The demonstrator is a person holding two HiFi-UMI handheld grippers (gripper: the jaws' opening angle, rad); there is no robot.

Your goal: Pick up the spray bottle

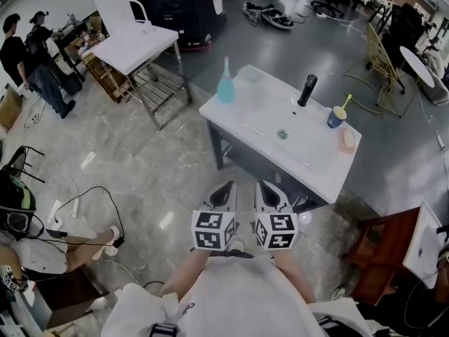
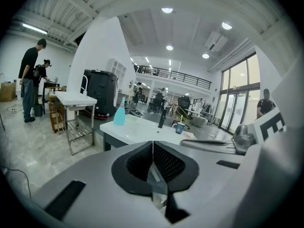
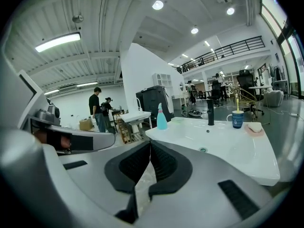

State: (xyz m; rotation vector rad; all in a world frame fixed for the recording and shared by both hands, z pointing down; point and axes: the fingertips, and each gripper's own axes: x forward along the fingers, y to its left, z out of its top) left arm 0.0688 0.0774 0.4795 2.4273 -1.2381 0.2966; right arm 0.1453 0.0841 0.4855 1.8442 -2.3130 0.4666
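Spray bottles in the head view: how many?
1. The blue spray bottle stands upright at the far left corner of the white sink counter, apart from the tap and the cup. Others could be hidden on the cluttered tables farther back.

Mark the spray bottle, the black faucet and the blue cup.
spray bottle point(image 1: 225, 90), head view, its blue body.
black faucet point(image 1: 306, 91), head view, its upright stem.
blue cup point(image 1: 335, 119), head view, its side wall.
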